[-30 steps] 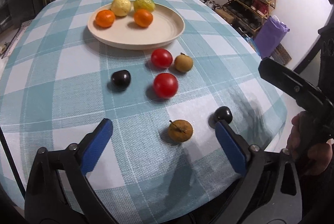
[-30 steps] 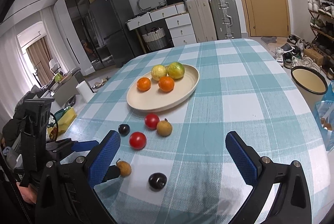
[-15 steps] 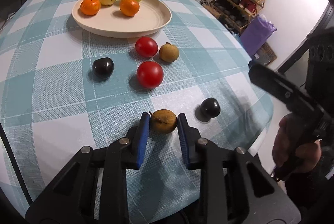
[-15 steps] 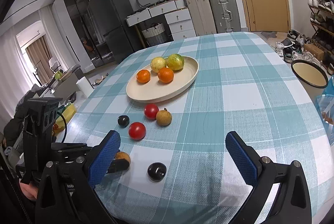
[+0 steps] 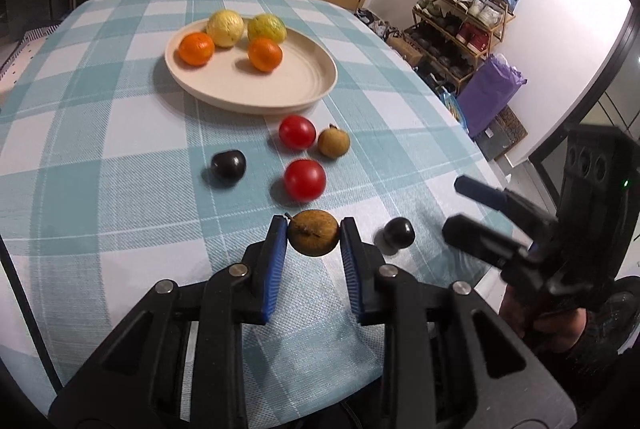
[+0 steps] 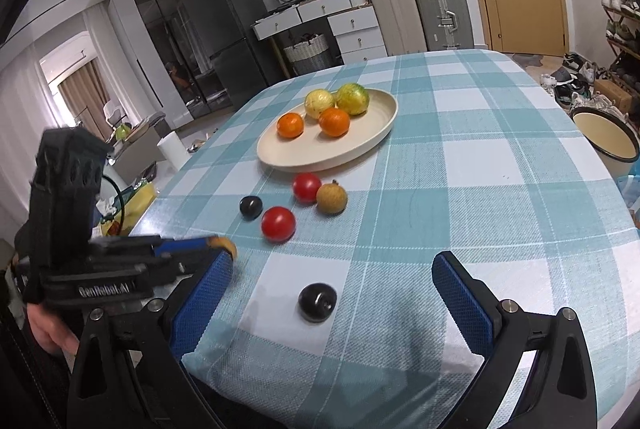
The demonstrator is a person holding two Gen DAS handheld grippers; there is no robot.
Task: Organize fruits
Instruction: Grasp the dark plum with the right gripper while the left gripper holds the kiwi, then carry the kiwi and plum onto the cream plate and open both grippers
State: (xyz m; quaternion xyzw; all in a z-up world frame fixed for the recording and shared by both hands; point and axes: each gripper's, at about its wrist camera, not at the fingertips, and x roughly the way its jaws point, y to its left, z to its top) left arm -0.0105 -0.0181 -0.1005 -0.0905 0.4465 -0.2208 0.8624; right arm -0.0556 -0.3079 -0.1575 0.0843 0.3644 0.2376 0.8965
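The left hand-held gripper, wide open a second ago, now pinches the brown fruit just off the table, ready for the plate, while the right hand-held gripper gapes empty.

Left tool: black frame, blue ribbed pads, silver screws; right tool same; white "GenRobot.AI" lettering.
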